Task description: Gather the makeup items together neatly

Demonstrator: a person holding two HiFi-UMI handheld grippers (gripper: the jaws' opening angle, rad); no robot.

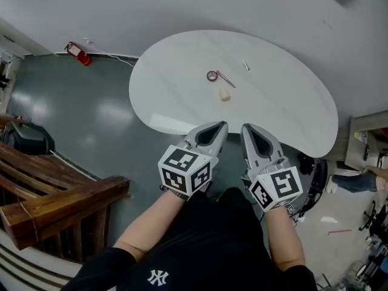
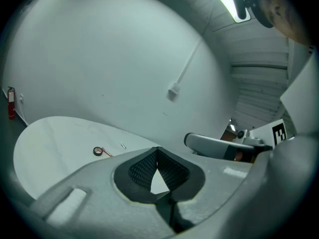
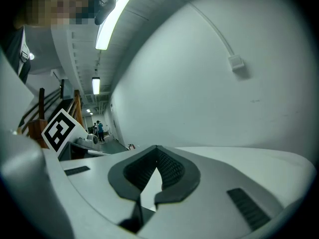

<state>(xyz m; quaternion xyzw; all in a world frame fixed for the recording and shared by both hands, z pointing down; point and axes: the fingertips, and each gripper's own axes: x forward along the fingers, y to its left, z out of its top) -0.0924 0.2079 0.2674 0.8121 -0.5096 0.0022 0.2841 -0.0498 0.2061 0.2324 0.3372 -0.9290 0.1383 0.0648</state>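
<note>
A white oval table (image 1: 176, 96) carries the makeup items near its middle: a small round compact (image 1: 211, 76), a thin red pencil (image 1: 227, 79), a beige sponge (image 1: 225, 94) and a small silver piece (image 1: 246, 66). My left gripper (image 1: 222, 125) and right gripper (image 1: 245, 127) hover side by side at the table's near edge, short of the items. Both are shut with nothing between the pads. The left gripper view shows its jaw tips meeting (image 2: 158, 148), with the compact (image 2: 97, 151), pencil (image 2: 106, 153) and silver piece (image 2: 122, 146) far ahead. In the right gripper view, the right gripper (image 3: 157, 147) has only bare tabletop (image 3: 249, 156) ahead of it.
A red fire extinguisher (image 1: 79, 53) lies by the wall at far left. Wooden benches (image 1: 60, 199) stand to my left, and beyond them a black seat (image 1: 27, 138). Cluttered gear and a shelf (image 1: 364, 150) crowd the right side. Grey floor surrounds the table.
</note>
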